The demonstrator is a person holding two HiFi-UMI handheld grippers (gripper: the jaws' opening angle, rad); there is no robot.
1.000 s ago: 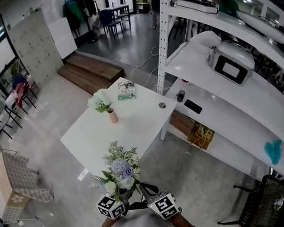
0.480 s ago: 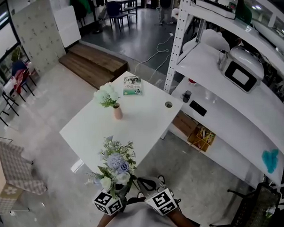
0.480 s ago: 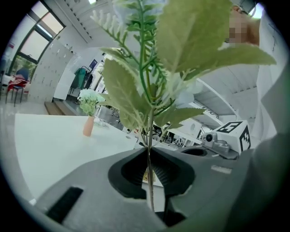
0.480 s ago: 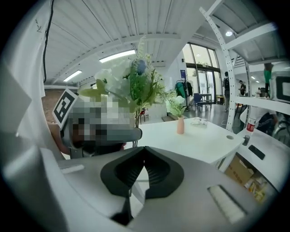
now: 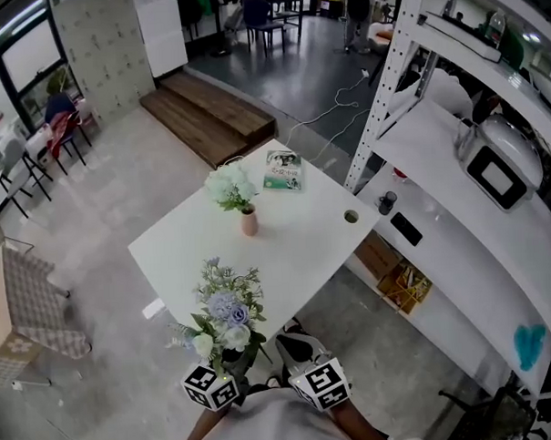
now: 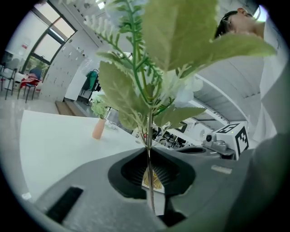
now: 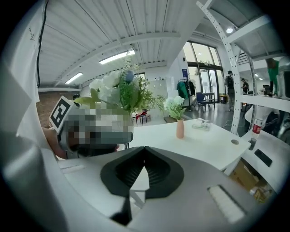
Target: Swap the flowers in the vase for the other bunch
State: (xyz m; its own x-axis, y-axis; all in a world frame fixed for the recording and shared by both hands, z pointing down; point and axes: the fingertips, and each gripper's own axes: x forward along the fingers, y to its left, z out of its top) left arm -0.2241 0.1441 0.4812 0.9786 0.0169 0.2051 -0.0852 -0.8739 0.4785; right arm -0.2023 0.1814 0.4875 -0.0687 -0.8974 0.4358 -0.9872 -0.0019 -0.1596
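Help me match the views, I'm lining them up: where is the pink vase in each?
Head view: pink vase above centre.
Left gripper view: the vase left of centre.
Right gripper view: the vase right of centre.
Shared landmark: the white table it stands on.

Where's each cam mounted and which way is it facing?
Head view: on the person's head, steeply down at the table and vase; left gripper, right gripper and forearms at bottom.
Left gripper view: rides the left gripper, along jaws shut on the stem of the bunch, toward the table.
Right gripper view: rides the right gripper, along shut empty jaws, toward the table.
Shared: all three show the vase.
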